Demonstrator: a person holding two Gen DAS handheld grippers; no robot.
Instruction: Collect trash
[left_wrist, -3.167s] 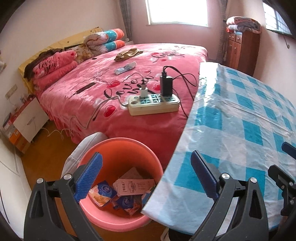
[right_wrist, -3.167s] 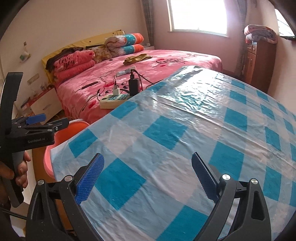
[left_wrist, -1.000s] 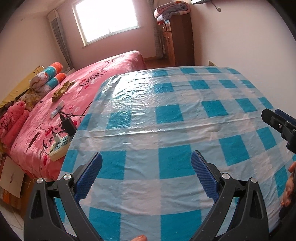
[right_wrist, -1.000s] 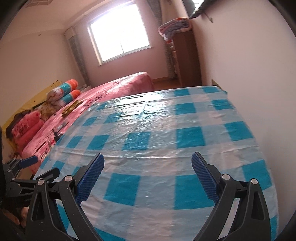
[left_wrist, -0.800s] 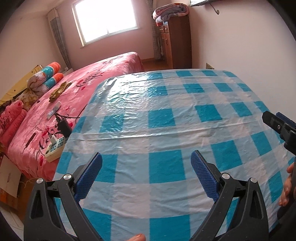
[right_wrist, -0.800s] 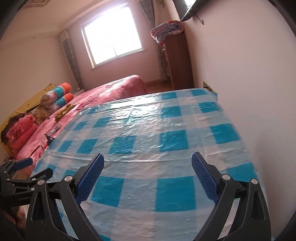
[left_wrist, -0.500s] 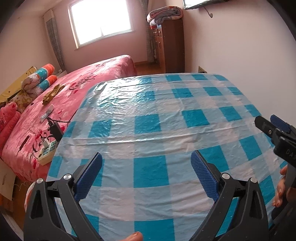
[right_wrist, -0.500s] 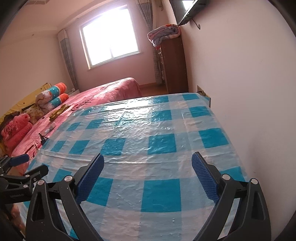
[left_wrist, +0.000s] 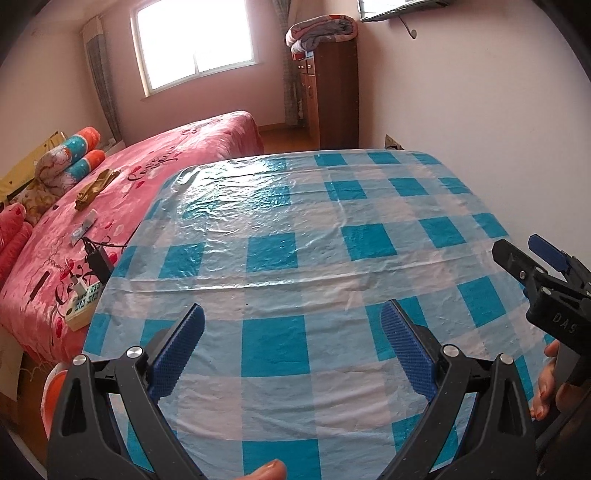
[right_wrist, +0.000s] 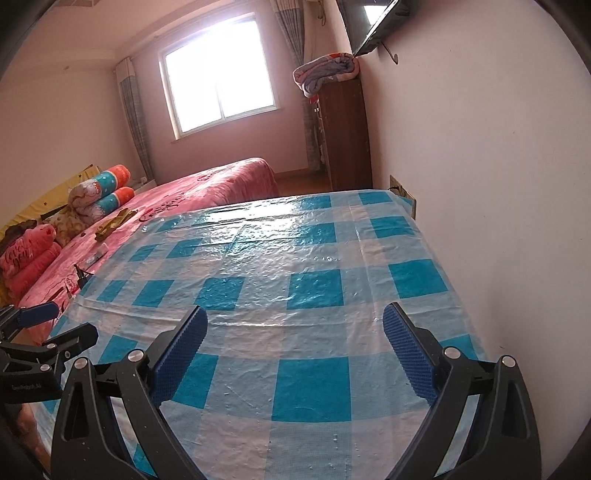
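Observation:
No trash shows on the table (left_wrist: 295, 258), which is covered by a blue-and-white check plastic cloth (right_wrist: 314, 280). My left gripper (left_wrist: 291, 314) hovers open over the table's near edge with nothing between its blue pads. My right gripper (right_wrist: 295, 314) is open too, empty, above the near right part of the cloth. Each gripper shows in the other's view: the right gripper (left_wrist: 515, 245) at the right edge, the left gripper (right_wrist: 74, 321) at the left edge. A sliver of the orange bin (left_wrist: 55, 384) peeks out at the table's lower left corner; its contents are hidden.
A pink bed (left_wrist: 129, 192) runs along the table's left side, with a power strip (left_wrist: 83, 306) and chargers near the table edge. A bare wall (right_wrist: 498, 184) borders the table's right side. A brown cabinet (left_wrist: 332, 92) stands beyond, by the window.
Both views have swung from the bin and bed onto the table. Over the last second they tilted up a little. Both grippers stayed open and empty.

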